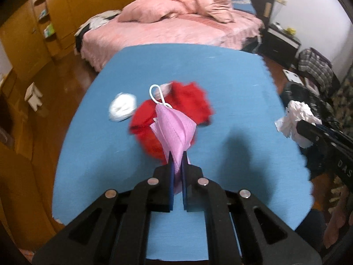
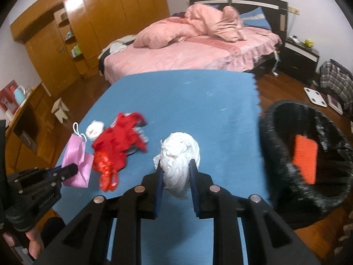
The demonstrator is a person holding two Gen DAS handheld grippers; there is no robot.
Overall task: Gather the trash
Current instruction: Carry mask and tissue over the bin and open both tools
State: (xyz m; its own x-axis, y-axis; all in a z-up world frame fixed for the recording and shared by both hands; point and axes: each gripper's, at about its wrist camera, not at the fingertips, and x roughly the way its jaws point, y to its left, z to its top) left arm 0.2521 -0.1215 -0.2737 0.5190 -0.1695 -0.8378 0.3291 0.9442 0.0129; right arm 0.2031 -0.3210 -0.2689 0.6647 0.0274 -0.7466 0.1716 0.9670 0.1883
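My left gripper is shut on a pink face mask with a white ear loop and holds it above the blue table; it also shows in the right wrist view. My right gripper is shut on a crumpled white tissue wad, seen in the left wrist view at the table's right edge. A red crumpled wrapper and a small white wad lie on the table.
A black trash bag with an orange item inside stands open right of the table. A pink bed is behind, a wooden wardrobe at the left, a small stool on the floor.
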